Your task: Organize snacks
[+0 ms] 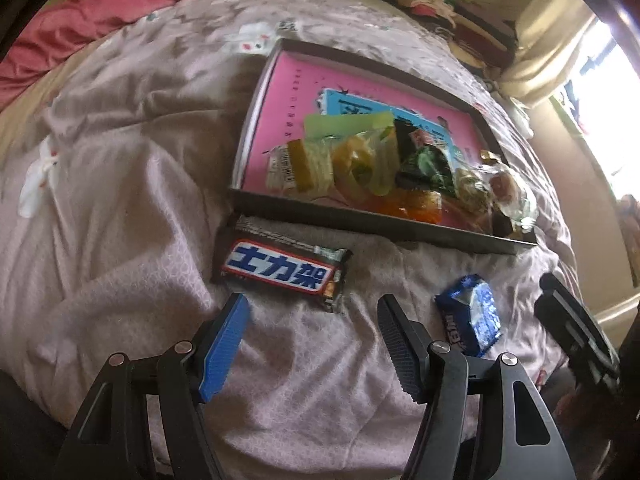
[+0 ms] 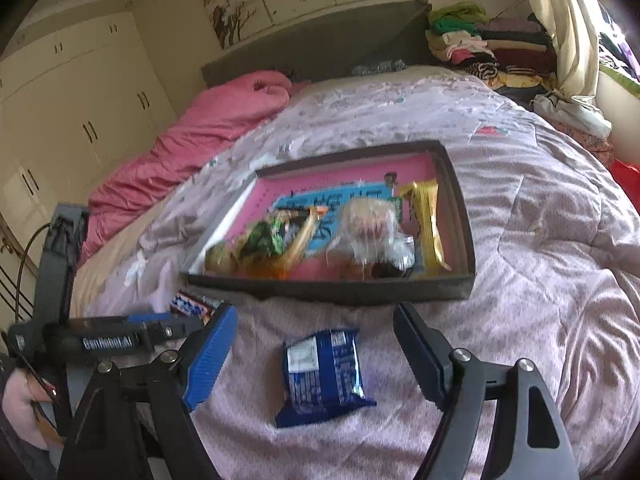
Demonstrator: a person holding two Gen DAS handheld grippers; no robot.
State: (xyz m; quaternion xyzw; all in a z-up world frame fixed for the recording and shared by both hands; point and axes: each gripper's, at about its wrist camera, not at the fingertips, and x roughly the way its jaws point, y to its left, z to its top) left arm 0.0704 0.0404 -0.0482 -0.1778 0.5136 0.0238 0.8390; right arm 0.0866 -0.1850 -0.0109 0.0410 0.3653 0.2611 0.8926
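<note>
Your left gripper (image 1: 314, 322) points steeply down at the pale pink quilted bedcover (image 1: 120, 208), its jaws apart and holding nothing. Just above its blue left finger (image 1: 224, 344), in the lower middle of the left wrist view, lies the dark chocolate bar with a red, white and blue label (image 1: 282, 270), close to the front wall of the shallow dark cardboard tray with a pink bottom (image 1: 360, 222). The tray holds a heap of mixed snack packets (image 1: 360, 164).

Your right gripper (image 2: 314, 340) tilts down less steeply, jaws wide apart. The small blue foil snack packet (image 2: 322, 376) lies flat on the bedcover between its fingers, and neither pad touches it. Your left hand (image 2: 20, 408) shows at the lower left edge.
</note>
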